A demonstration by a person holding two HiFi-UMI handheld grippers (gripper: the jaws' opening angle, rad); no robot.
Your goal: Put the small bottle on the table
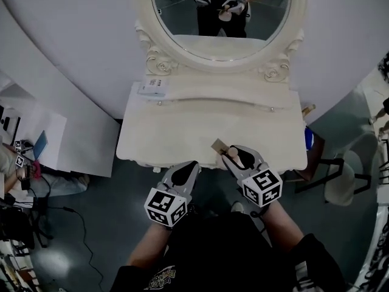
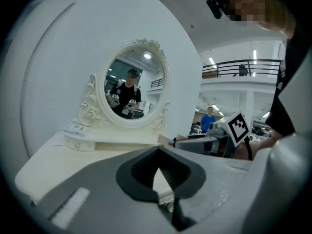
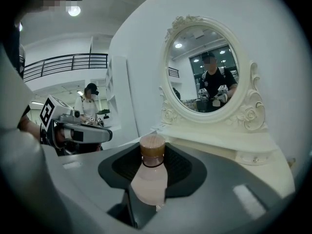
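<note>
Bottle and tabletop are the pair to watch: the small bottle [image 3: 148, 174] is clamped between the jaws of the right gripper [image 1: 231, 154], its long axis running along the jaws, with the brown cap [image 3: 152, 146] leading and pointing toward the mirror [image 1: 222, 17]. In the head view it hangs at the near edge of the white dressing table [image 1: 182, 132], whose bare top lies ahead of the cap. Just beside it, short of that edge, the left gripper [image 1: 192, 165] has its jaws together on nothing, so the right hand is the one placed to act. The bottle probably needs carrying forward and tipping base-down before release, or it may roll
</note>
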